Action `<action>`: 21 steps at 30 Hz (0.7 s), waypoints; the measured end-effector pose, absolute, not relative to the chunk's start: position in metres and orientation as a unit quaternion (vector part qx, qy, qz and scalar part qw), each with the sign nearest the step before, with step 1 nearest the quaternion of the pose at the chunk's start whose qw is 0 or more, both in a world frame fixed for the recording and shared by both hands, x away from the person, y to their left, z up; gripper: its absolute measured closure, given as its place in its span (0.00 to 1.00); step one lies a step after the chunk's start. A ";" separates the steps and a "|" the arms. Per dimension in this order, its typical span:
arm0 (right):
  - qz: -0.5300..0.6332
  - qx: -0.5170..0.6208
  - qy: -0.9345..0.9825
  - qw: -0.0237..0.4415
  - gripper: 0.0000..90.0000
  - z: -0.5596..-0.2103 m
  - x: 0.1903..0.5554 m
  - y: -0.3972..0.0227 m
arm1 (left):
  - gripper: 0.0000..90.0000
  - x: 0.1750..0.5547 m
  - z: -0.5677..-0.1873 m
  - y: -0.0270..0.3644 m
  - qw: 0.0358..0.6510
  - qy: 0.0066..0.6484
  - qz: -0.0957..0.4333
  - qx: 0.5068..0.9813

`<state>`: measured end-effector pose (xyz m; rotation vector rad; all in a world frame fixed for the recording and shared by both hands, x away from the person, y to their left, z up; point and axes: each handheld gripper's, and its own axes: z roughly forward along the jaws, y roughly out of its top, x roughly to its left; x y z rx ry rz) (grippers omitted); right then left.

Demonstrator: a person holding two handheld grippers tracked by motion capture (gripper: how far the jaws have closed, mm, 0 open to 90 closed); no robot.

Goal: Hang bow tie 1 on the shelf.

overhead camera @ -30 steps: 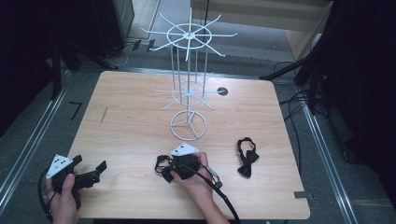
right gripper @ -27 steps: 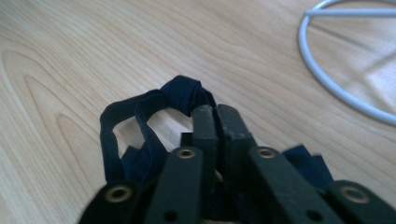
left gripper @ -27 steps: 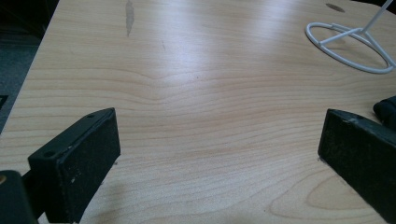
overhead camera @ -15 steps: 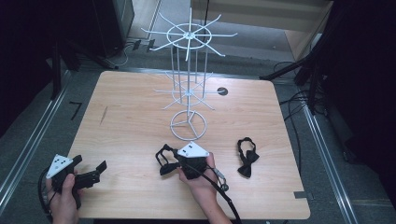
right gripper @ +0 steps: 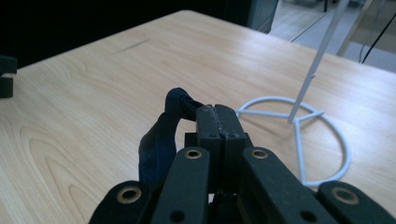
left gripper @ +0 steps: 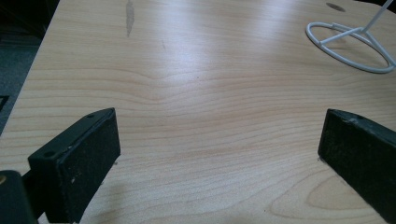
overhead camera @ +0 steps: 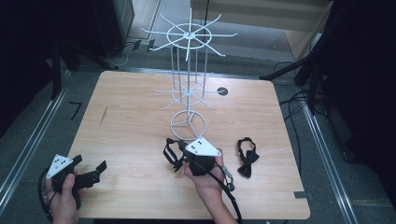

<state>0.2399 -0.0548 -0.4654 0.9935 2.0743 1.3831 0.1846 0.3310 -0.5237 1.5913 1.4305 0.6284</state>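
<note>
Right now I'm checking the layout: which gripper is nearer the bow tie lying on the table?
Right. The right gripper is just left of the bow tie; the left gripper sits at the table's near-left corner.

high: overhead, forward-down | gripper views: low, close (share stand base)

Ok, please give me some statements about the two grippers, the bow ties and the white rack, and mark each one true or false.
1. The right gripper is shut on a dark bow tie. True.
2. The left gripper holds a bow tie. False: its jaws stand wide open with only bare table between them.
3. A second bow tie lies on the table to the right of the right gripper in the high view. True.
4. A bow tie hangs on the white rack. False: no bow tie hangs on its arms.
5. The rack lies on its side. False: it stands upright.
</note>
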 end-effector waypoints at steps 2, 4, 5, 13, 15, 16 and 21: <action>0.505 0.359 0.749 0.234 1.00 -0.461 0.240 -0.058 | 0.00 0.185 -0.524 0.331 0.441 0.576 0.253 0.640; 0.510 0.361 0.743 0.238 1.00 -0.456 0.240 -0.061 | 0.00 0.185 -0.524 0.331 0.440 0.576 0.253 0.641; 0.512 0.363 0.741 0.239 1.00 -0.454 0.240 -0.063 | 0.00 0.185 -0.524 0.331 0.440 0.576 0.253 0.641; 0.521 0.366 0.729 0.252 1.00 -0.441 0.238 -0.075 | 0.00 0.185 -0.524 0.331 0.439 0.576 0.253 0.641; 0.524 0.367 0.725 0.255 1.00 -0.437 0.238 -0.078 | 0.00 0.185 -0.524 0.331 0.439 0.576 0.254 0.641; 0.526 0.369 0.723 0.254 1.00 -0.435 0.238 -0.079 | 0.00 0.185 -0.524 0.331 0.440 0.576 0.254 0.641; 0.531 0.369 0.717 0.261 1.00 -0.429 0.237 -0.084 | 0.00 0.185 -0.524 0.330 0.439 0.576 0.255 0.641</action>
